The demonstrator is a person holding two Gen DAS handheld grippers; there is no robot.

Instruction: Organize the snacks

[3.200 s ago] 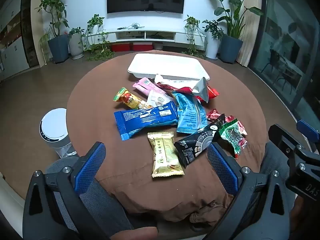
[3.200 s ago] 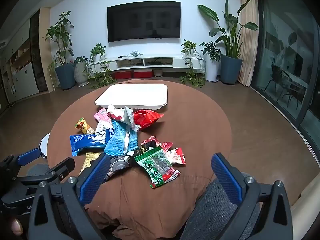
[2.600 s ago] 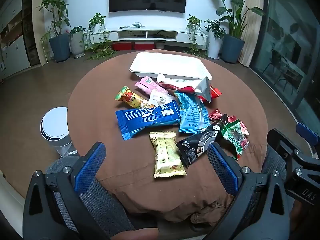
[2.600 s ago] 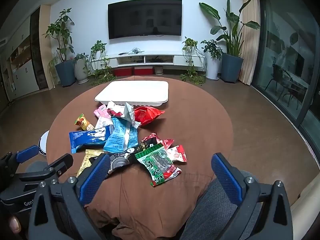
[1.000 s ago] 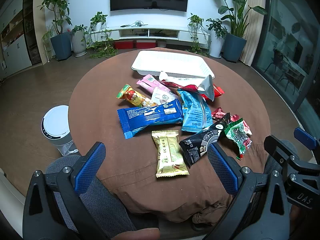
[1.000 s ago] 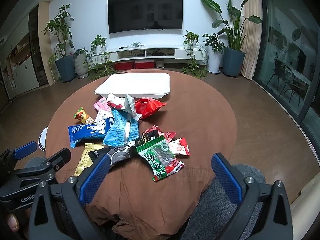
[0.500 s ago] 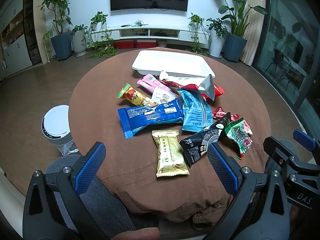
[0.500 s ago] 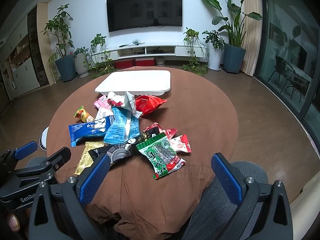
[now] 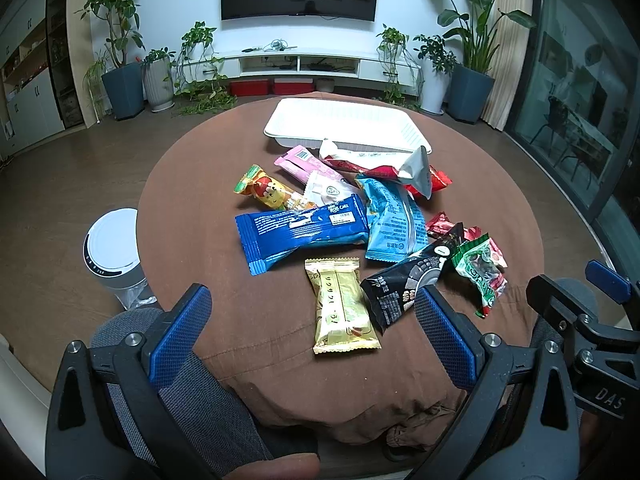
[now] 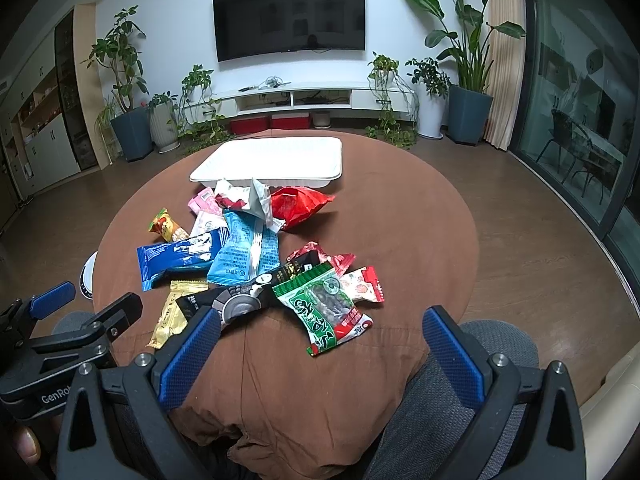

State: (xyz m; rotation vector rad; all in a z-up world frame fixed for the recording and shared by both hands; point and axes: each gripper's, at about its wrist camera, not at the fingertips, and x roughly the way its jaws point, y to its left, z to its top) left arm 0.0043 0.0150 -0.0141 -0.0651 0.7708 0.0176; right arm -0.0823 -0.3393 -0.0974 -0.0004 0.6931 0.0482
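Several snack packets lie in a loose heap on a round table with a brown cloth (image 9: 192, 200). A white tray (image 9: 348, 128) stands beyond them, nothing in it. A dark blue bar (image 9: 300, 232), a gold packet (image 9: 340, 304) and a black packet (image 9: 408, 284) lie nearest my left gripper (image 9: 312, 328), which is open above the table's near edge. A green packet (image 10: 324, 304) lies just ahead of my right gripper (image 10: 320, 340), also open and holding nothing. A light blue bag (image 10: 248, 252) and a red bag (image 10: 300, 204) sit mid-heap.
A white round bin (image 9: 112, 248) stands on the floor left of the table. Grey-clad knees (image 10: 480, 380) press against the near edge. Potted plants (image 10: 128, 120) and a low TV shelf (image 10: 300, 100) line the far wall. A glass door (image 10: 580, 100) is at the right.
Both grippers have drifted slightly forward and upward toward the heap. The snacks and tray have not moved, and both grippers stay open.
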